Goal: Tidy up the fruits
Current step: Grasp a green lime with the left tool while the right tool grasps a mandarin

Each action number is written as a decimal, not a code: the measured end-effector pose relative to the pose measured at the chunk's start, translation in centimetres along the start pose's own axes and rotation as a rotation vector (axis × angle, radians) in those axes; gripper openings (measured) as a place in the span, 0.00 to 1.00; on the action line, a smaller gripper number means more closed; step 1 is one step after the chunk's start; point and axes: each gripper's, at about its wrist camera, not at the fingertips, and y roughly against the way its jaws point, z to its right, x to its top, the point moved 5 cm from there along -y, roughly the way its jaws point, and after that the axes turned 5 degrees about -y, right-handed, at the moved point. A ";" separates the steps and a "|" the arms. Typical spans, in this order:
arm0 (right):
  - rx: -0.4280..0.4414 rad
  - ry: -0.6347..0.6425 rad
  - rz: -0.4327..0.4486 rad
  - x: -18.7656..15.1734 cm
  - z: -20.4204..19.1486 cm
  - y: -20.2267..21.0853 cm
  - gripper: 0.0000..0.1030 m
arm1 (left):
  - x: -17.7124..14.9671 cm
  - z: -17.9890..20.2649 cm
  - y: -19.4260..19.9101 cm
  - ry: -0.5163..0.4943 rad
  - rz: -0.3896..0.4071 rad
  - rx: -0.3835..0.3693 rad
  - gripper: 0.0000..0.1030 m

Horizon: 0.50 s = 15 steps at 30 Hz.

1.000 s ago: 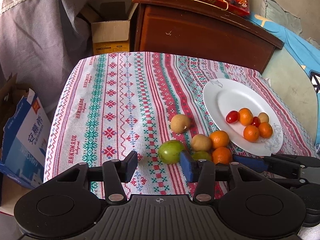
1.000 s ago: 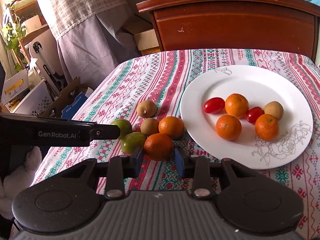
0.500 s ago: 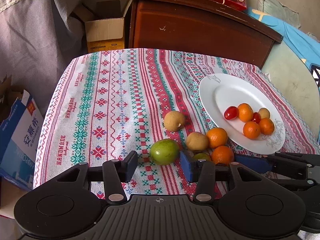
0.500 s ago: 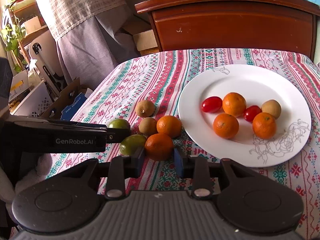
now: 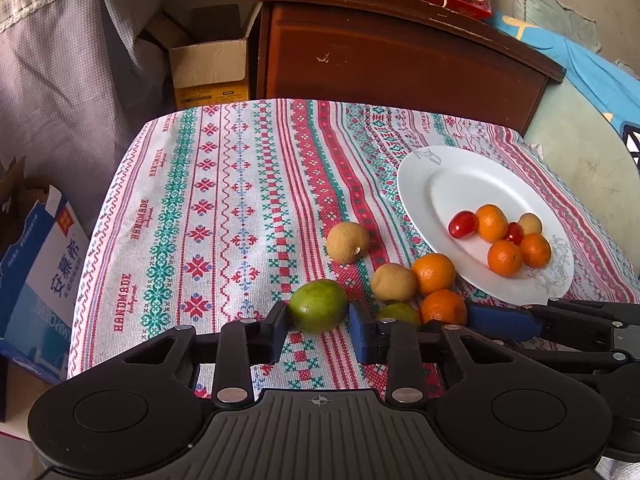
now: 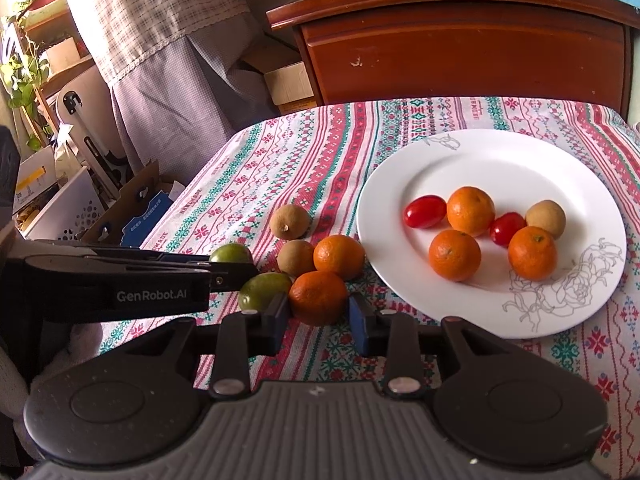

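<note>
Left wrist view opens on the tabletop in its red-and-green patterned cloth, with the white plate over on the right already carrying three mandarins, two cherry tomatoes and one small brown fruit. Six loose fruits wait in a cluster on the cloth just off the plate's near rim. Left tongs sit low on the cloth, spread wide either side of the bigger green fruit, pads close but, by my read, not pinching yet. Over to the right wrist view: right tongs are likewise apart, bracketing the nearest mandarin, with a sliver of gap on the right pad. A second green fruit rests against that mandarin, and another mandarin and a brown fruit crowd behind it. So we're at the grasp step, both hands lined up. Next call: close gently on each round fruit, lift straight up to spare the neighbours, then carry to the plate's open area.
</note>
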 end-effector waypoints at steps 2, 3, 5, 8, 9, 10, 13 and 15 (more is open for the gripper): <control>0.000 -0.001 -0.001 0.0 0.0 0.1 0.32 | -0.1 -0.1 0.1 0.008 0.001 0.002 0.29; -0.001 0.000 0.000 0.1 -0.1 0.1 0.31 | -0.1 -0.1 0.1 0.011 0.001 0.004 0.29; -0.002 0.000 0.003 0.2 -0.1 0.2 0.31 | -0.1 -0.2 0.2 0.015 -0.002 0.007 0.28; 0.001 -0.001 0.018 0.7 -0.3 0.7 0.31 | 0.2 -0.5 0.4 0.042 -0.003 0.015 0.29; 0.002 -0.004 0.025 0.9 -0.3 1.0 0.31 | 0.3 -0.6 0.6 0.053 0.002 0.016 0.28; 0.004 -0.008 0.034 1.1 -0.3 1.2 0.31 | 0.6 -0.7 0.8 0.060 0.009 0.020 0.28; 0.012 -0.023 0.061 2.1 -0.2 2.0 0.31 | 1.3 -0.8 1.4 0.075 0.032 0.021 0.28; 0.010 -0.029 0.080 2.6 0.0 2.4 0.31 | 1.8 -0.6 1.7 0.082 0.045 0.014 0.28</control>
